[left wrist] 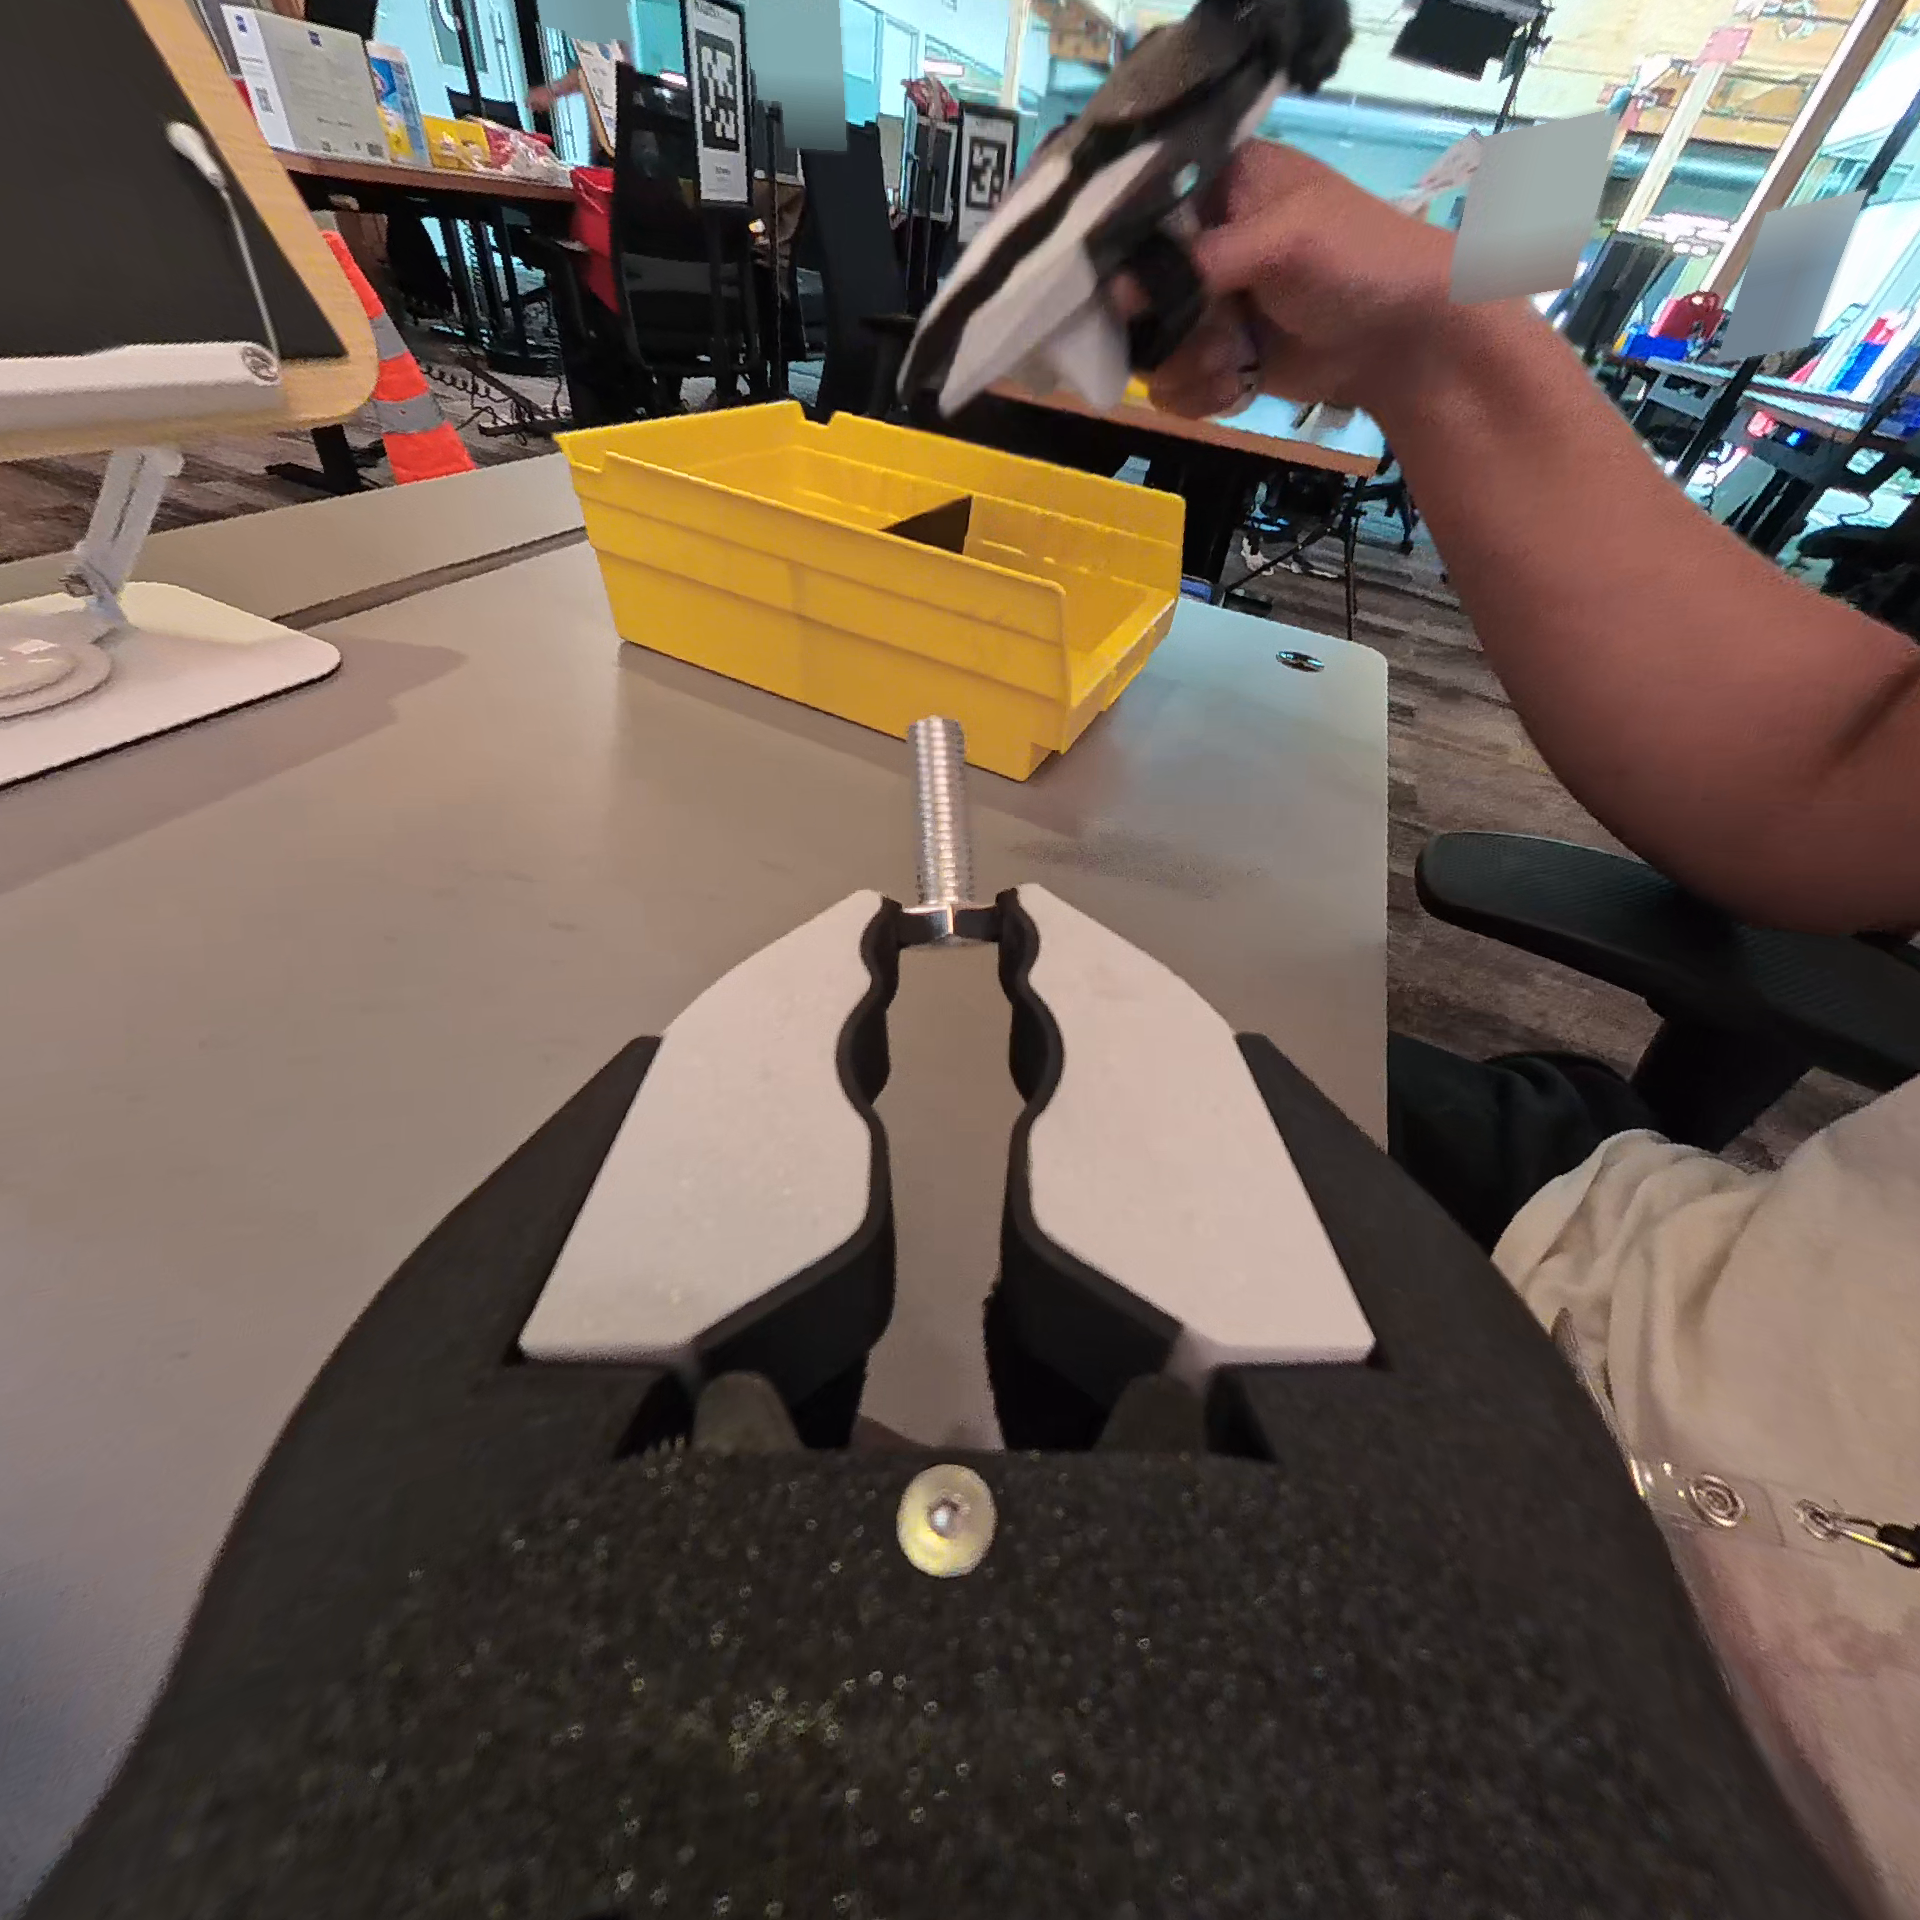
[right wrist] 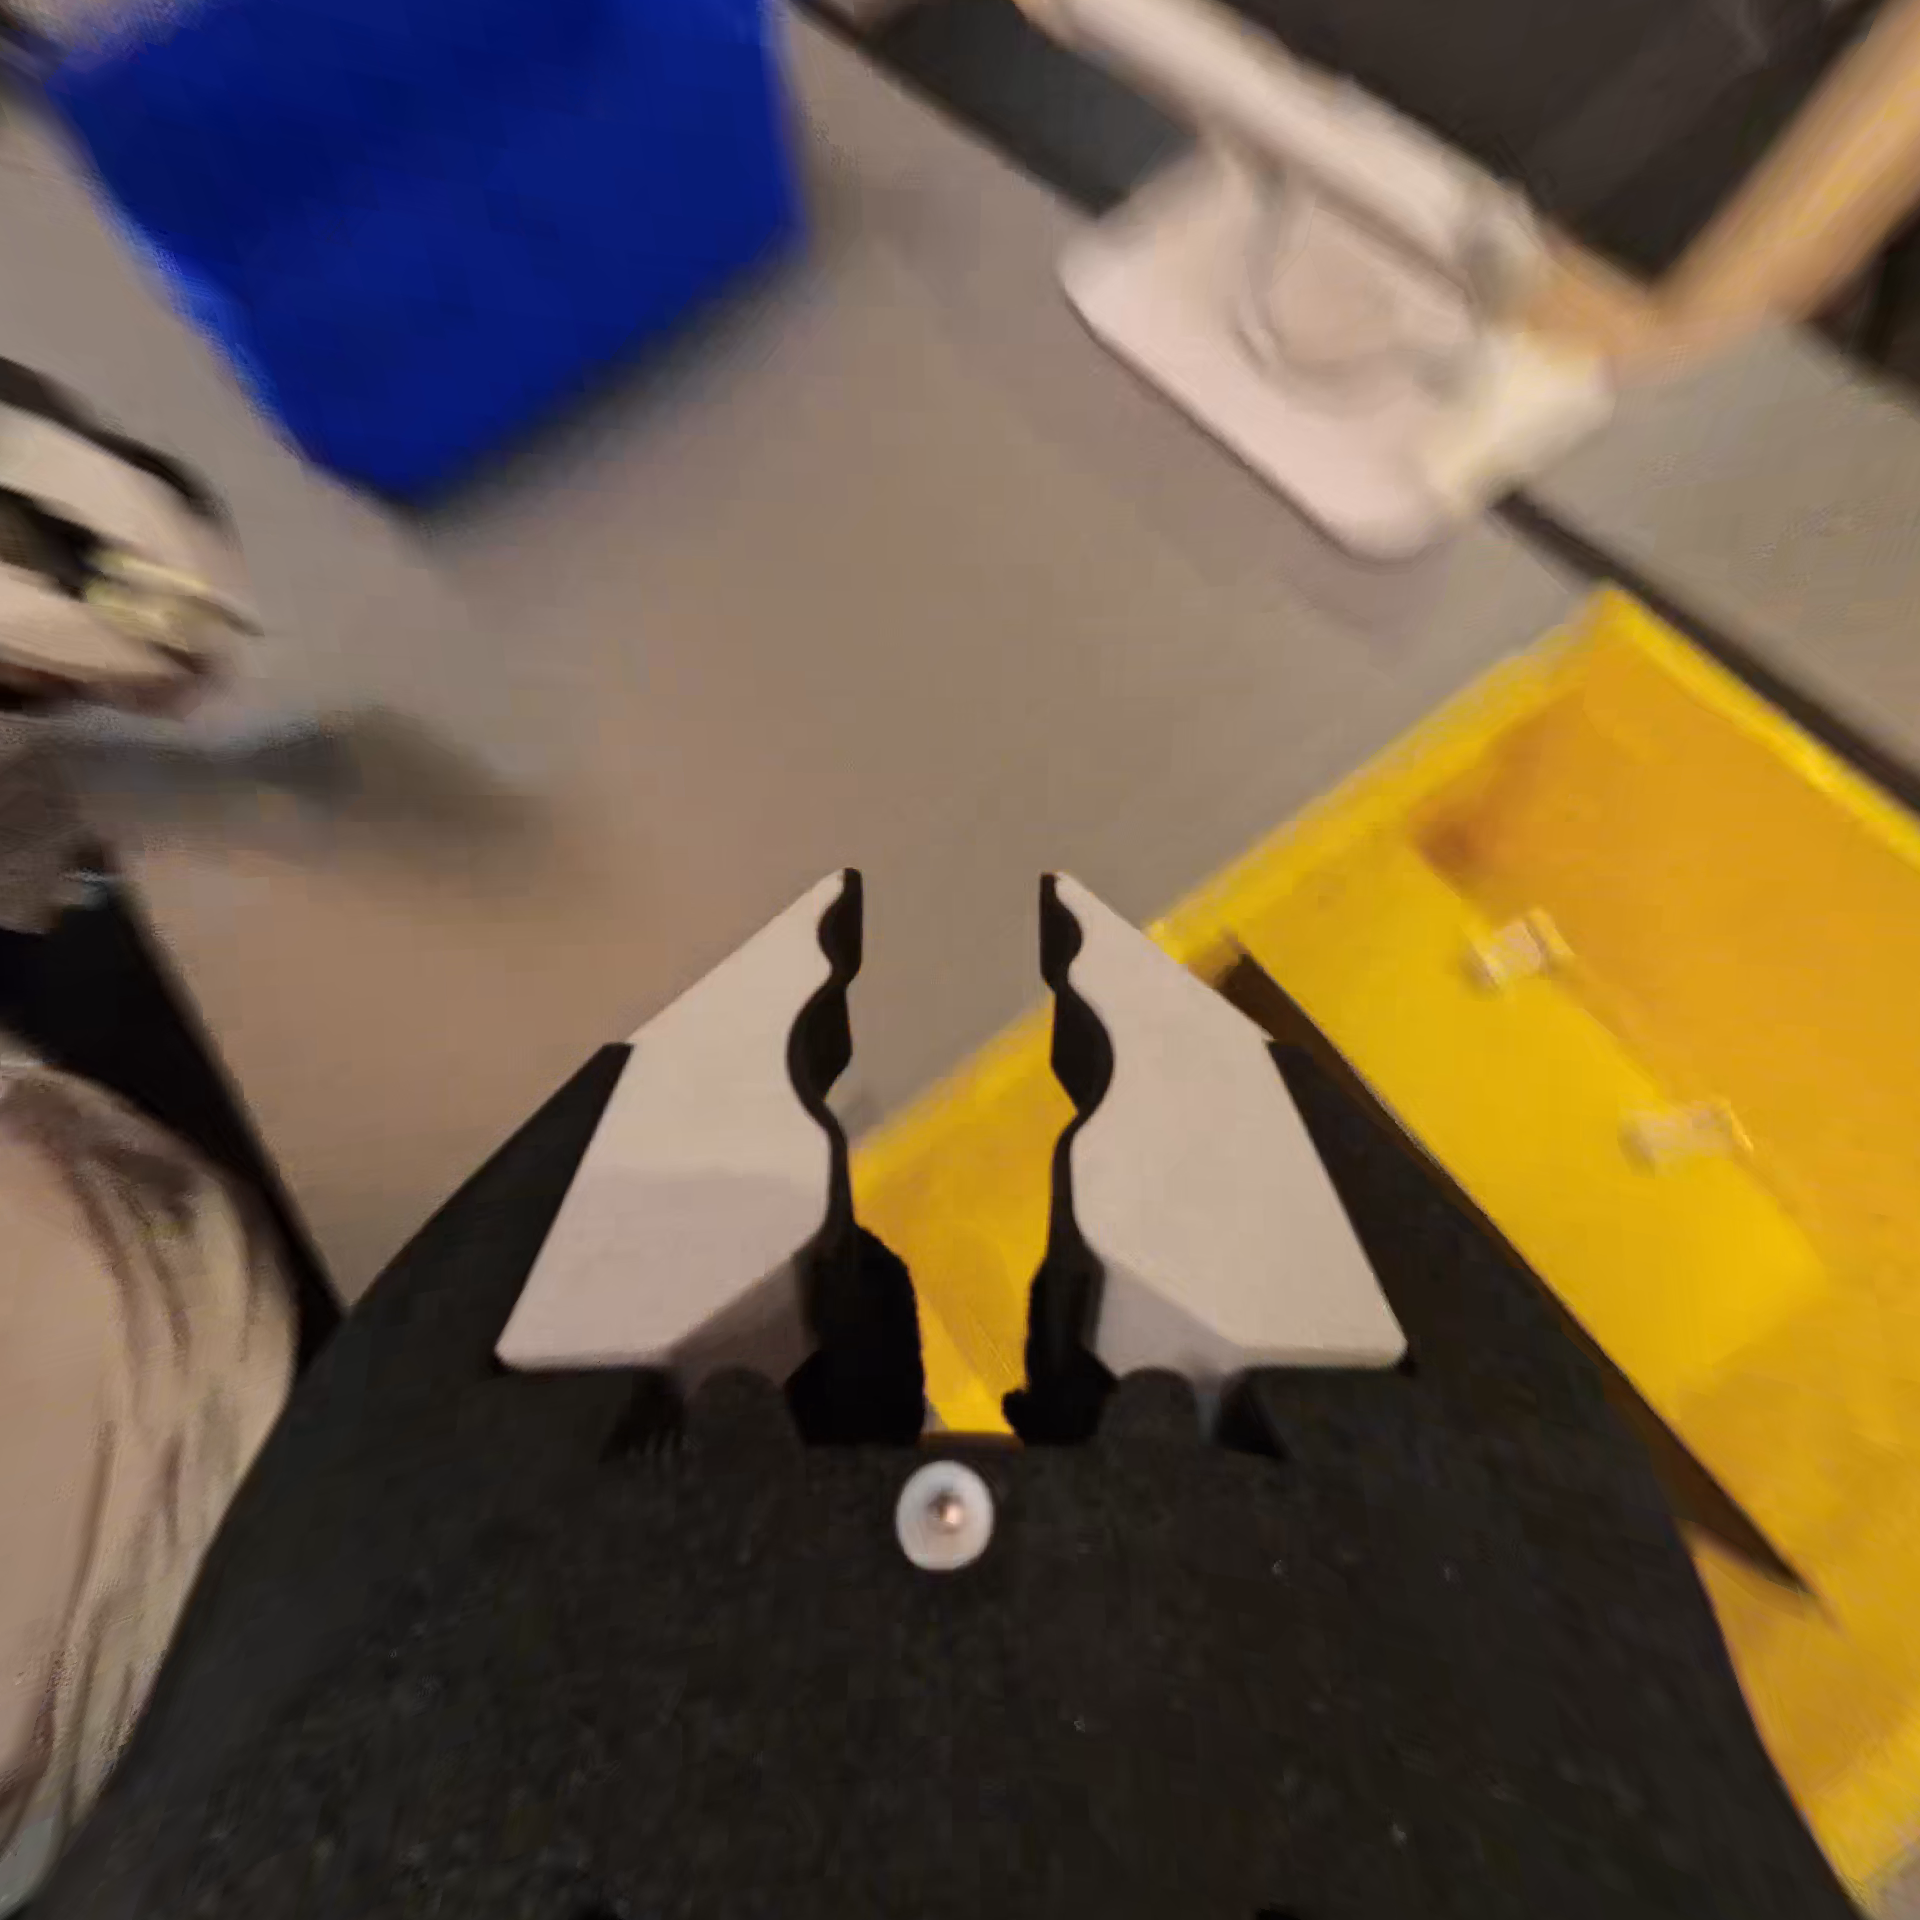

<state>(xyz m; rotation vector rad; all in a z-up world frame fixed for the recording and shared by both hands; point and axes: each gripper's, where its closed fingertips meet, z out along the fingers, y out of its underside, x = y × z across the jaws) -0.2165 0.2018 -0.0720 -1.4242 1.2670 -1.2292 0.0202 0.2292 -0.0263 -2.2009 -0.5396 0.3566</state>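
Observation:
My left gripper (left wrist: 943, 920) is shut on the head of a silver threaded bolt (left wrist: 938, 816), whose shank points forward above the grey table (left wrist: 416, 987). A yellow plastic bin (left wrist: 883, 582) stands on the table just beyond the bolt. My right gripper (right wrist: 951, 894) is open and empty, held in the air above the near corner of the yellow bin (right wrist: 1558, 1091); the view is blurred. The right gripper also shows in the left wrist view (left wrist: 1049, 239), held high in a person's hand (left wrist: 1320, 281) above the bin. The left gripper with the bolt shows blurred at the left edge of the right wrist view (right wrist: 114, 592).
A blue bin (right wrist: 436, 229) stands on the table to the far left of the right wrist view. A white monitor stand base (left wrist: 135, 665) sits at the table's left, also seen in the right wrist view (right wrist: 1330, 364). A black chair armrest (left wrist: 1621, 935) is beside the table's right edge.

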